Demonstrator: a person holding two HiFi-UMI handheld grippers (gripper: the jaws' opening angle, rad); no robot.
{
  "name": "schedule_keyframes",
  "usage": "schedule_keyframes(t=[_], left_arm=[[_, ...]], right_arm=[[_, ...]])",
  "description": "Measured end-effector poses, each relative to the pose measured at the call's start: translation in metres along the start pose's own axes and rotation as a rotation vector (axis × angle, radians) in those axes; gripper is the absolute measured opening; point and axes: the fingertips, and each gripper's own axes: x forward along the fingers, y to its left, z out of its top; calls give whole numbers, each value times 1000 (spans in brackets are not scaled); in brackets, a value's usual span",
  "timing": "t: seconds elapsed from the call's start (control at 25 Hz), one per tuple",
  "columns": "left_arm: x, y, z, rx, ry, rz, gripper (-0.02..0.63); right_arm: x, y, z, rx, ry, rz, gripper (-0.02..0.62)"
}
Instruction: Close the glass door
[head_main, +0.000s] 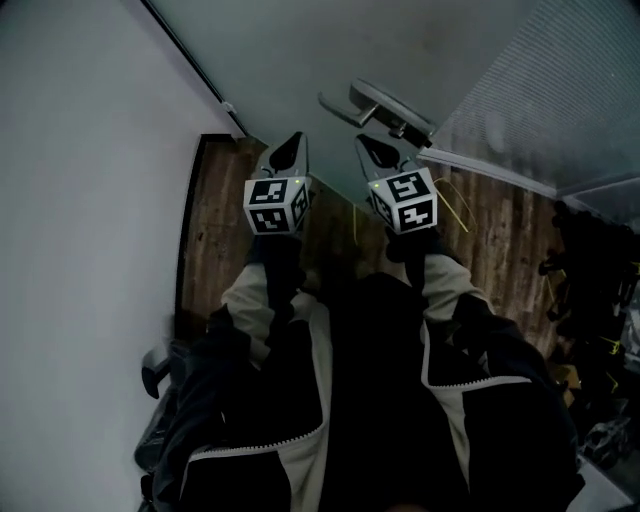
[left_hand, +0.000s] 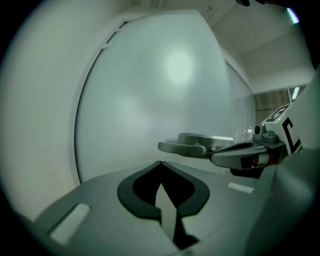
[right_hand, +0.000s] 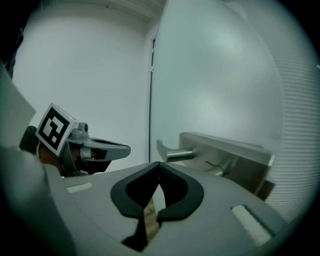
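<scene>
The frosted glass door (head_main: 330, 50) stands just ahead of me, with a metal lever handle (head_main: 372, 104) on a metal plate. My left gripper (head_main: 298, 137) is shut and empty, its tips close to the pane, left of the handle. My right gripper (head_main: 361, 141) is also shut and empty, just below the handle, and I cannot tell if it touches it. In the left gripper view the handle (left_hand: 182, 146) sits beyond the closed tips (left_hand: 160, 162), and the right gripper (left_hand: 240, 152) reaches in from the right. In the right gripper view the handle (right_hand: 172, 152) lies just past the tips (right_hand: 159, 163), with the left gripper (right_hand: 107, 148) to the left.
A white wall (head_main: 90, 200) runs along the left, meeting the door at a dark edge strip (head_main: 190, 65). Below lies wooden floor (head_main: 215, 230). A ribbed glass panel (head_main: 540, 100) stands to the right, and dark equipment (head_main: 590, 300) crowds the far right.
</scene>
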Motion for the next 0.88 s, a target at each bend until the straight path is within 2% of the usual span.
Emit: schedule_keyframes(t=[0.16, 0.32, 0.4, 0.52, 0.68, 0.8, 0.88], left_arm=[[14, -18, -3, 39, 12, -138, 3], [23, -26, -8, 45, 24, -246, 3], [26, -28, -5, 50, 23, -276, 3], [28, -32, 3, 56, 11, -306, 3], [32, -35, 14, 56, -9, -336, 3], [38, -34, 18, 51, -12, -345, 3], [42, -34, 19, 51, -12, -351, 3]], right_arm=[[-22, -25, 0, 14, -15, -171, 3], [-26, -26, 6, -97, 4, -280, 4], [-20, -22, 11, -222, 57, -297, 11], [-6, -13, 14, -490, 176, -303, 117], [14, -9, 7, -794, 341, -302, 208], [31, -10, 1, -960, 428, -305, 210], [38, -13, -1, -1037, 457, -322, 146]])
